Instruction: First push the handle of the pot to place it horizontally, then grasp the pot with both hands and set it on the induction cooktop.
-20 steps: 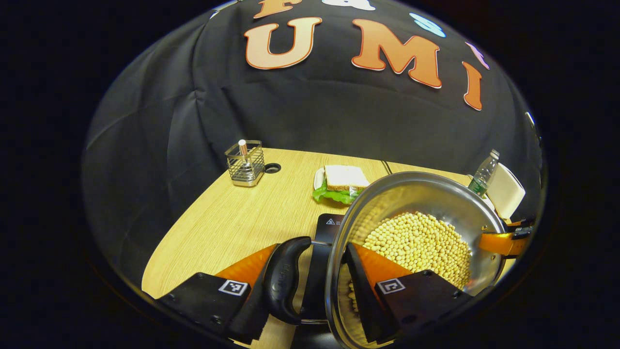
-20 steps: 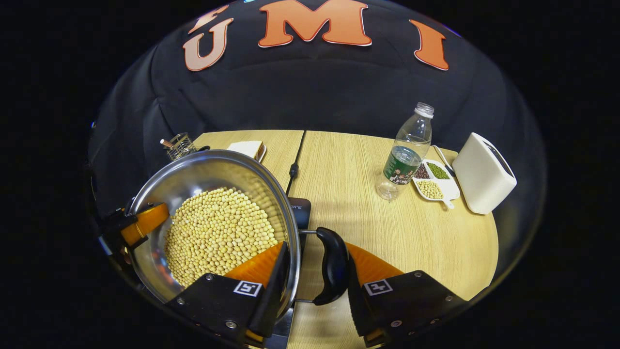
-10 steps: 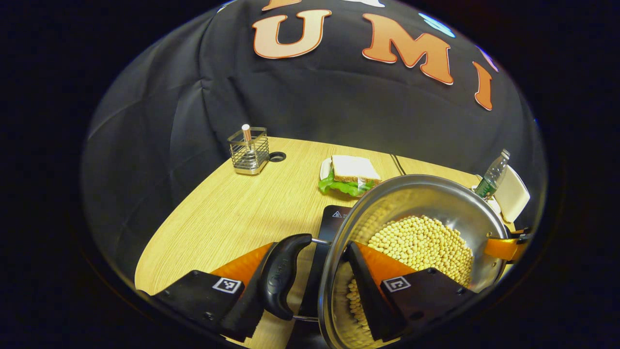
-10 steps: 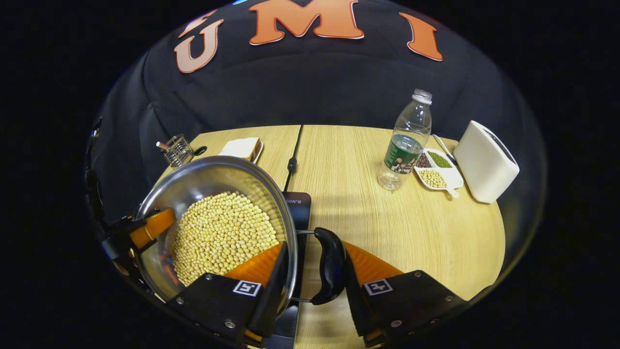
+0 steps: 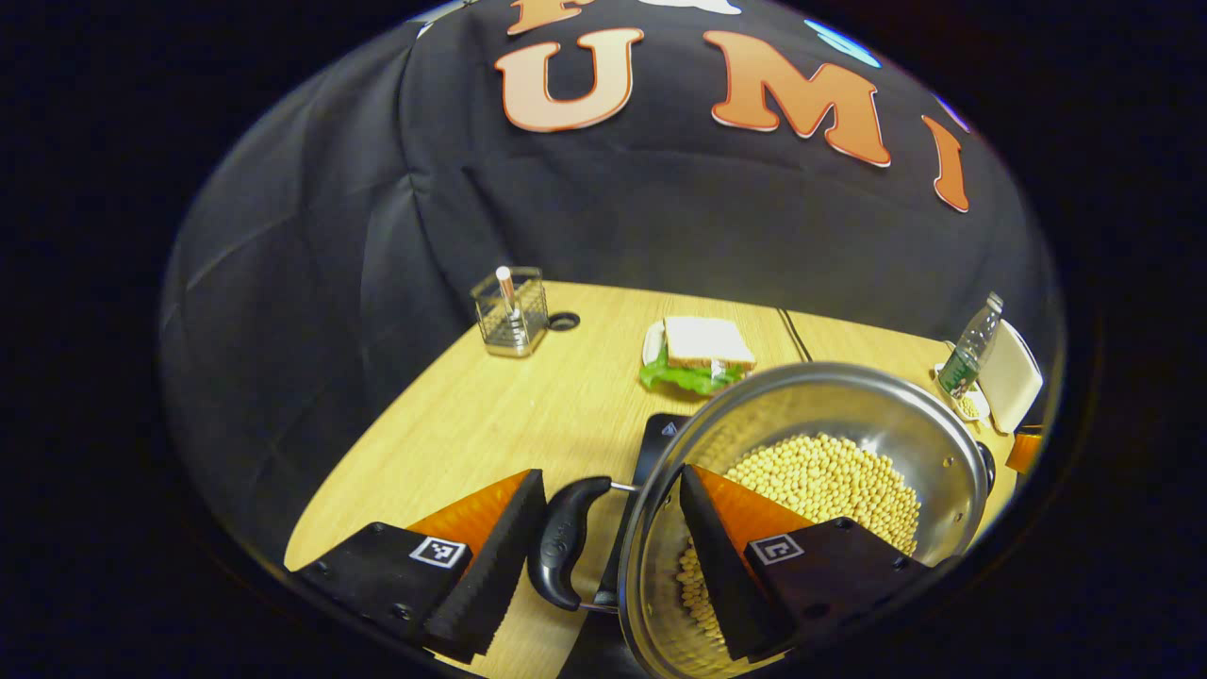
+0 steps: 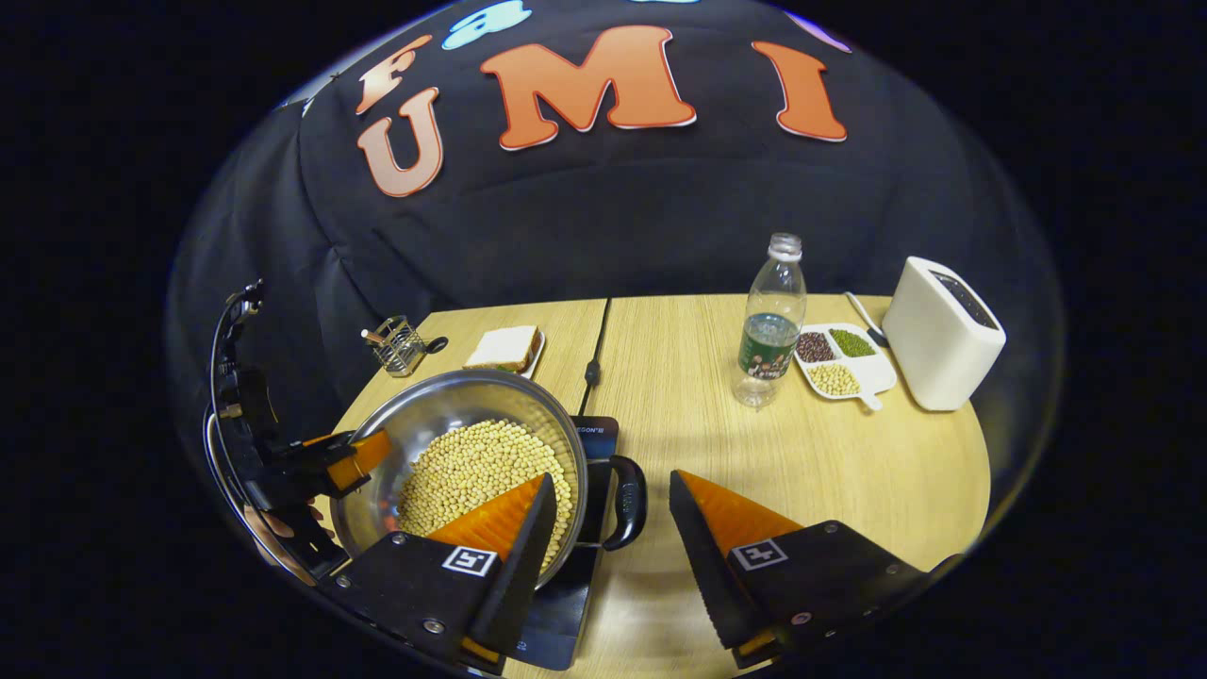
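Pot (image 6: pixel 453 443) of beans on the cooktop (image 6: pixel 566 604), both hand-held grippers (image 5: pixel 603 556) (image 6: pixel 608 542) open beside its handles.

Both cameras ride low and close, facing the back wall from opposite sides of the shared pot (image 5: pixel 811 453) on the counter (image 6: pixel 754 443).

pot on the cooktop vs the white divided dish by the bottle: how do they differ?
The pot is round bare steel; the divided dish is white and flat.
The pot holds one heap of pale beans; the dish has three compartments with dark, green and pale beans.
The pot sits on the black induction cooktop; the dish lies on the table between the bottle and the white box.
Both hold dry beans.
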Action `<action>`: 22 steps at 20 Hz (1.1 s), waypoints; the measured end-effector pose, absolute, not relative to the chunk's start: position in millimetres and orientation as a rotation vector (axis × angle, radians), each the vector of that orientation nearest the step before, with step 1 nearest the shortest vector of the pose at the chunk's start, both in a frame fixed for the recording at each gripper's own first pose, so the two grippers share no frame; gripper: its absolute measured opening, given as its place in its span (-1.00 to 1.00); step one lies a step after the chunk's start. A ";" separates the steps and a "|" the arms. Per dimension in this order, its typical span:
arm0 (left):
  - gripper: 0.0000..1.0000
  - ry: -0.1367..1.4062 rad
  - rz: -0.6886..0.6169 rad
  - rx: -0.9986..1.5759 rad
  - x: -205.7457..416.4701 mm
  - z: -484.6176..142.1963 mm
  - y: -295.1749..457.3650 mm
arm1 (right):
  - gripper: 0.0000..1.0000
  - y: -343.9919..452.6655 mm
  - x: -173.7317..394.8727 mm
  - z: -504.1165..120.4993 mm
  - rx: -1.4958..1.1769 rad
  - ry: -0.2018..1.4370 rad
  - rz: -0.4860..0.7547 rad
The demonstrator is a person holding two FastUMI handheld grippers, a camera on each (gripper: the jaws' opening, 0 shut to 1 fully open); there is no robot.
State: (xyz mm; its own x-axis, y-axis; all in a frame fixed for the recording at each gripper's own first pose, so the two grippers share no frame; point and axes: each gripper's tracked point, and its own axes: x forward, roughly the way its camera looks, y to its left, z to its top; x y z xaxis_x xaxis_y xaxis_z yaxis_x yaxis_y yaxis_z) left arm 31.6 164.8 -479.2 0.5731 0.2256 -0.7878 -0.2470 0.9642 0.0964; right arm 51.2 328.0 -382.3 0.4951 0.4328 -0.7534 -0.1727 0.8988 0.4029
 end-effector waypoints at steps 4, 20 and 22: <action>0.83 0.806 0.268 -0.021 38.1 -385.1 139.9 | 0.62 297.1 61.4 -338.1 0.258 0.825 0.364; 0.96 0.233 0.124 -0.086 39.0 -87.6 19.8 | 0.84 115.3 66.1 -146.0 0.228 0.267 0.201; 0.88 0.195 0.111 -0.124 34.3 -57.4 15.7 | 0.76 89.2 63.0 -125.8 0.234 0.241 0.175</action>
